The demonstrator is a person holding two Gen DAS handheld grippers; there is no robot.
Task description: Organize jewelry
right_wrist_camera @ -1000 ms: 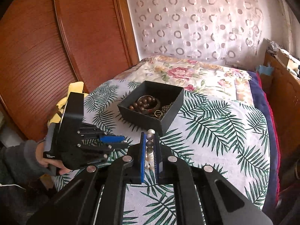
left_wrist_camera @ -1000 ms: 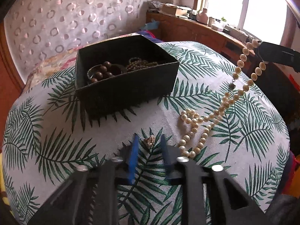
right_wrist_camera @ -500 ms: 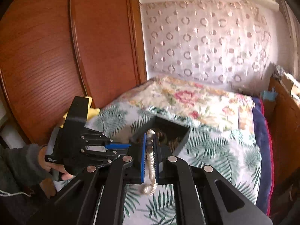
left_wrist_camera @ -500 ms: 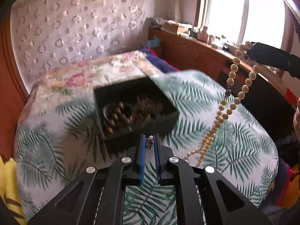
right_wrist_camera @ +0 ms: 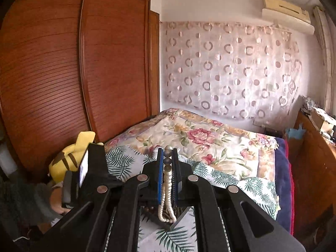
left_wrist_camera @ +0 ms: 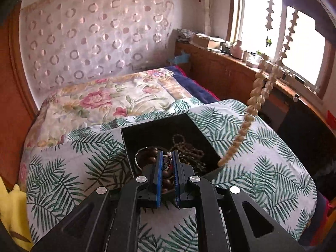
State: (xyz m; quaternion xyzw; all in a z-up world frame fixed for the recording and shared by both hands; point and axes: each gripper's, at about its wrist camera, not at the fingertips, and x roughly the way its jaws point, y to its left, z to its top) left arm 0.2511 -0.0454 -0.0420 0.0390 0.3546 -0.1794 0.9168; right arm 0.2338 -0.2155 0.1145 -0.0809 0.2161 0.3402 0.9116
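Pearly beads first: the pearl necklace (right_wrist_camera: 167, 191) is pinched near its top end between the right claw (right_wrist_camera: 167, 157) fingers, a couple of darker beads poking out just past the tips and the rest dangling straight down below the claw as a doubled strand. From the left view that same strand (left_wrist_camera: 255, 103) hangs ahead and off to the right of the left claw (left_wrist_camera: 167, 157), its bottom end right around the far right edge of the black box (left_wrist_camera: 168, 126), whether touching I can't tell.

Left claw is closed on a small ring or charm (left_wrist_camera: 168, 157), hard to say which, held at the fingertips directly over the box, with the brown bead bracelet (left_wrist_camera: 152, 157) and a darker beaded chain (left_wrist_camera: 189, 147) lying below and just ahead.

Handling-wise, my guess: the necklace is light, totally floppy and swingy, and round beads are slippery, so gripping across two beads near the end makes sense. It'll want lowering slowly so it coils into the box instead of draping over the wall. The little piece weighs nothing and could easily slip out or snag on the other jewelry.
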